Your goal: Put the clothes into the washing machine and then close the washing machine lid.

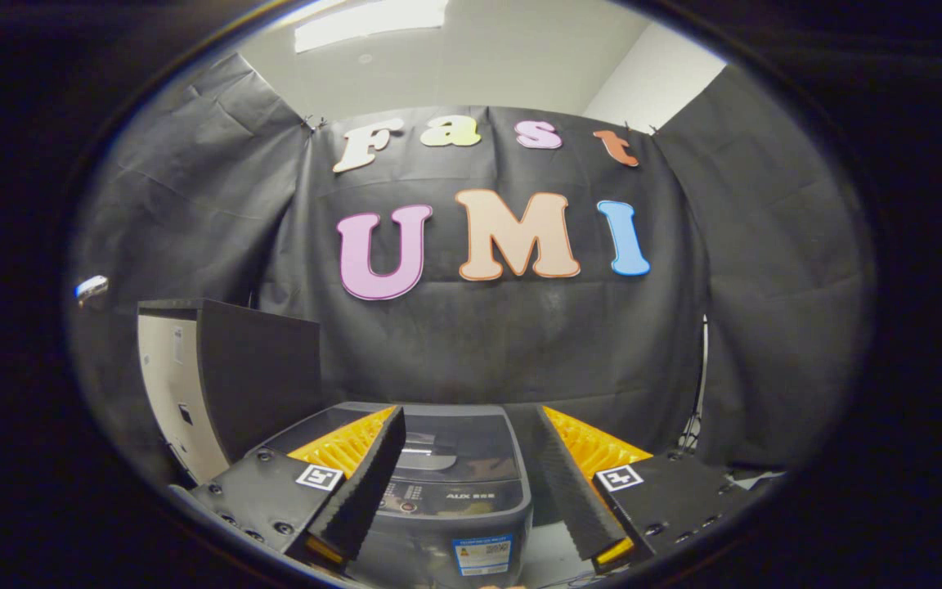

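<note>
Beside a dark cabinet (pixel 262 372), the washing machine (pixel 450 483) sits beyond the empty, wide-open gripper (pixel 471 442).

The scene is lit from above by a ceiling light panel (pixel 369 20), which is overexposed to plain white; the pale ceiling around it is evenly bright; the black cloth wall (pixel 512 343) is left dim, its creases faintly shown; soft reflections are seen on the glossy washing machine lid (pixel 455 450); straight lines are bent strongly toward the rim by the fisheye lens; the outer ring is darkened and slightly blurred; the centre is rendered sharp.
</note>
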The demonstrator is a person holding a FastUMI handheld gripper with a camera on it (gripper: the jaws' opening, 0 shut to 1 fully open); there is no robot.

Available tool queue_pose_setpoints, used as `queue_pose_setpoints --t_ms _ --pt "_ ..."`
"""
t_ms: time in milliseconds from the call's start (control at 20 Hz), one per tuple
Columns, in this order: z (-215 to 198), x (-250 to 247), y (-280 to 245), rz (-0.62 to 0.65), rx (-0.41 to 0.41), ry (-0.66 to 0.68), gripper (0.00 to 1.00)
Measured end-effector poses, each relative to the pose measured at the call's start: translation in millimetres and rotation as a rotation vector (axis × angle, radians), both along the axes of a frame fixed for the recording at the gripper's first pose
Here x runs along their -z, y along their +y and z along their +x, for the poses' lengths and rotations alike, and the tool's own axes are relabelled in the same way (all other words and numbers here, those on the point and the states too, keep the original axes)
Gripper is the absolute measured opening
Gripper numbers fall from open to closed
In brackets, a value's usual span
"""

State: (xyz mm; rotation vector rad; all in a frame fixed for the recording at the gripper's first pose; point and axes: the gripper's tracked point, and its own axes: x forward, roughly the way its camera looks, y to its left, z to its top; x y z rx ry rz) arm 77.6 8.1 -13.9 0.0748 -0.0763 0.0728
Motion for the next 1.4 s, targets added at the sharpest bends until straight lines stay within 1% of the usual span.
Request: queue_pose_setpoints --t_ms 150,450,750,1400 --pt "-6 20 -5 0.010 0.016 0.028 0.97" --pt "-14 46 -11 0.017 0.041 0.078 0.97" --pt "-17 64 -6 0.027 0.032 0.113 0.96" --pt "-17 79 -1 0.043 0.023 0.147 0.97"
